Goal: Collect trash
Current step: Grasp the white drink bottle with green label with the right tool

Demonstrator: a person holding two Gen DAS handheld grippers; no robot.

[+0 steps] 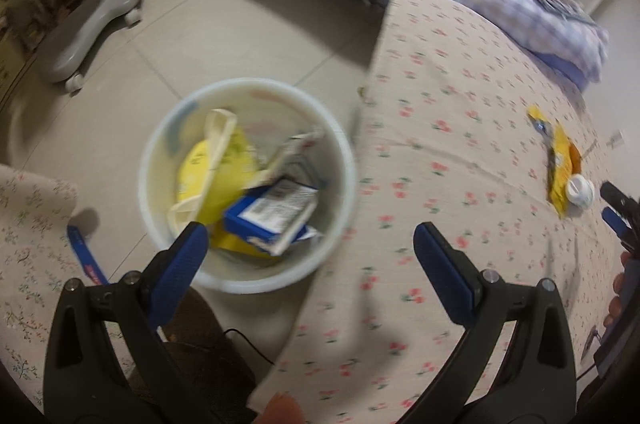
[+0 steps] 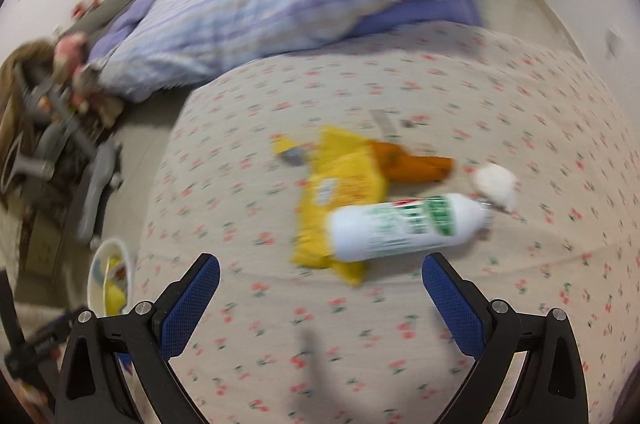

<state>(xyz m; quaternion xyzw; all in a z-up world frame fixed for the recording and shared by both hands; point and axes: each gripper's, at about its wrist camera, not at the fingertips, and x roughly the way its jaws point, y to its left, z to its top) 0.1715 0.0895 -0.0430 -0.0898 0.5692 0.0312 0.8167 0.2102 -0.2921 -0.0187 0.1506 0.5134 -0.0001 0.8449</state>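
Note:
A white round bin (image 1: 160,144) stands on the floor beside the bed, holding a yellow bag, a blue-and-white carton (image 1: 272,212) and other packaging. My left gripper (image 1: 310,234) hangs open over the bin's near rim and the bed edge, holding nothing. On the flowered bedsheet lie a yellow wrapper (image 2: 340,184), an orange wrapper (image 2: 416,164), a white bottle with green print (image 2: 404,226) on its side, and a white crumpled wad (image 2: 496,184). My right gripper (image 2: 320,272) is open just in front of the bottle, apart from it. The wrapper (image 1: 560,164) and bottle (image 1: 579,190) also show in the left wrist view.
A checked purple-and-white quilt (image 2: 248,12) is bunched at the far end of the bed. A grey wheeled chair base (image 1: 92,24) stands on the tiled floor left of the bin. A blue strip (image 1: 86,256) lies near flowered fabric at the left.

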